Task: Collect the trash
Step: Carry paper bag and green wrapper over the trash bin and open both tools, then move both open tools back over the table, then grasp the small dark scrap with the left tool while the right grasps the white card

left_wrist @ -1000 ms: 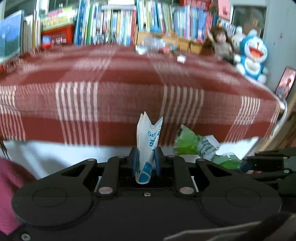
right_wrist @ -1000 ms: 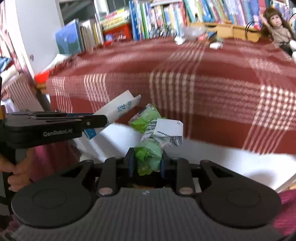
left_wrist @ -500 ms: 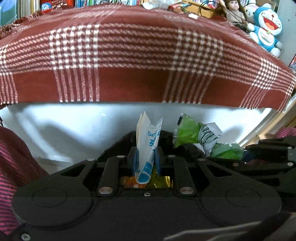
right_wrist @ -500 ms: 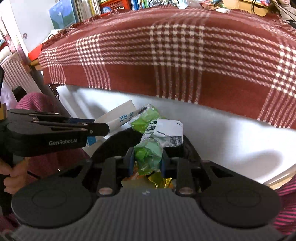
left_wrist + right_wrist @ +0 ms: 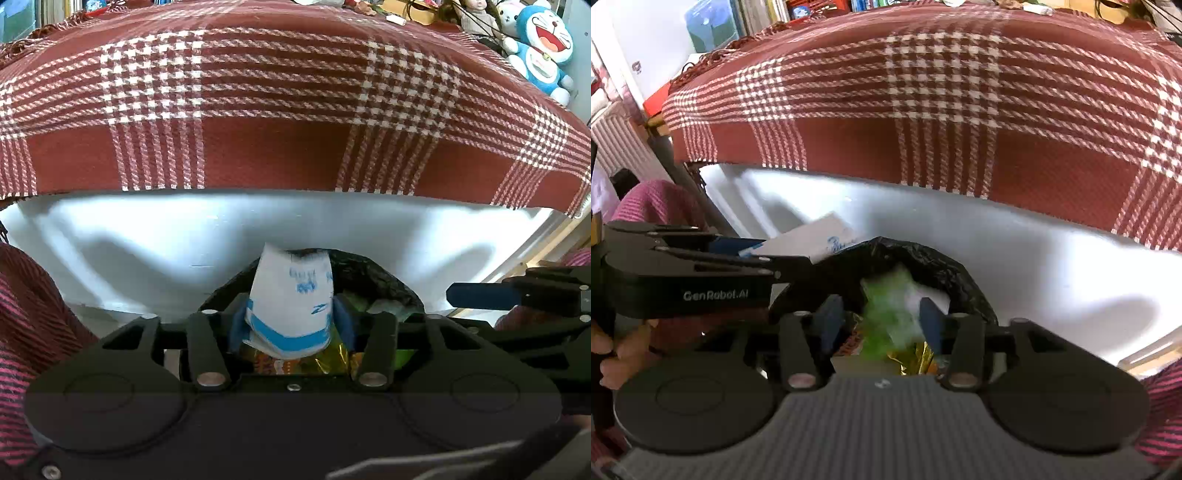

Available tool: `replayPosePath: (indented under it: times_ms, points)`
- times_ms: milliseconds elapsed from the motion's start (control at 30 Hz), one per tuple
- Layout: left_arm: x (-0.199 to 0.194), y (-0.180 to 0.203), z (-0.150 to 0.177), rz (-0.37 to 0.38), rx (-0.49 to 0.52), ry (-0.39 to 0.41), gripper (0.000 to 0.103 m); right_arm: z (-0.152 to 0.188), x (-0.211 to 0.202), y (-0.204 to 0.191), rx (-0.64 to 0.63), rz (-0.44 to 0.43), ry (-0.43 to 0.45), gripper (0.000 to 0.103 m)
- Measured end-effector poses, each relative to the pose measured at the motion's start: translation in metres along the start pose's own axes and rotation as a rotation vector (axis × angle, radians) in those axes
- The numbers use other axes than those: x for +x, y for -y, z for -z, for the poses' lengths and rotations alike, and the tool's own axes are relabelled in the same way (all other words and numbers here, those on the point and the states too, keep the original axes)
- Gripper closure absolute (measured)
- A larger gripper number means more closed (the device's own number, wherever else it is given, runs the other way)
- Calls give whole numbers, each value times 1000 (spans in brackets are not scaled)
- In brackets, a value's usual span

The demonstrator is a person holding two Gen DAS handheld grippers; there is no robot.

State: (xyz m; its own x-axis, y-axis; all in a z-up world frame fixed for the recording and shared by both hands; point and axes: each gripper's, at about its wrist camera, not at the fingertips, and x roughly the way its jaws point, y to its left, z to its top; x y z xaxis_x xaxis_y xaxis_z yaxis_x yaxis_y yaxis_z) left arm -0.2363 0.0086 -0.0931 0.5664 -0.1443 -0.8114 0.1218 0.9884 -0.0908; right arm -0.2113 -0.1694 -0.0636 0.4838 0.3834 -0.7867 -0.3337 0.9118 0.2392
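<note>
My left gripper [image 5: 291, 319] is open over a black bin bag [image 5: 384, 280]. A white and blue wrapper [image 5: 291, 295] sits loose between its spread blue fingers. My right gripper [image 5: 881, 317] is open too, above the same bin bag [image 5: 945, 269]. A green wrapper [image 5: 886, 306] shows blurred between its parted fingers, over the bag's mouth. In the right wrist view the left gripper [image 5: 764, 253] comes in from the left with the white wrapper [image 5: 812, 240] at its tip. The right gripper's blue fingertip [image 5: 480, 295] shows at the right of the left wrist view.
A table with a red plaid cloth [image 5: 277, 92] and a white front panel [image 5: 184, 229] stands just behind the bag. Gold foil trash [image 5: 328, 363] lies inside the bag. Plush toys [image 5: 543, 48] sit at the far right. A hand [image 5: 613, 354] holds the left gripper.
Both grippers dropped lower over the bag and opened. The white and blue wrapper has come loose and spread out; the green wrapper is falling from the right gripper.
</note>
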Motion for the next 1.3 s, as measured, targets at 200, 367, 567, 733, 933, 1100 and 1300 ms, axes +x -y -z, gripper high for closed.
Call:
replayPosePath:
  times_ms: [200, 367, 567, 733, 933, 1100, 1300]
  points:
    - [-2, -2, -6, 5, -17, 10, 44, -4, -1, 4, 15, 9, 10, 37]
    - [-17, -5, -28, 35, -20, 67, 29, -20, -15, 9, 6, 22, 67, 37]
    - [-48, -3, -65, 60, 32, 197, 19, -50, -46, 17, -13, 34, 181, 33]
    - [-64, -2, -109, 71, 62, 281, 17, -81, -68, 26, -35, 67, 271, 27]
    - [-64, -5, -170, 83, 47, 349, 15, -120, -82, 52, -8, 121, 364, 20]
    - [-42, -4, -226, 80, 25, 364, 15, -155, -80, 75, 3, 182, 397, 19]
    - [4, 0, -294, 78, -14, 346, 15, -196, -62, 103, 2, 249, 403, 19]
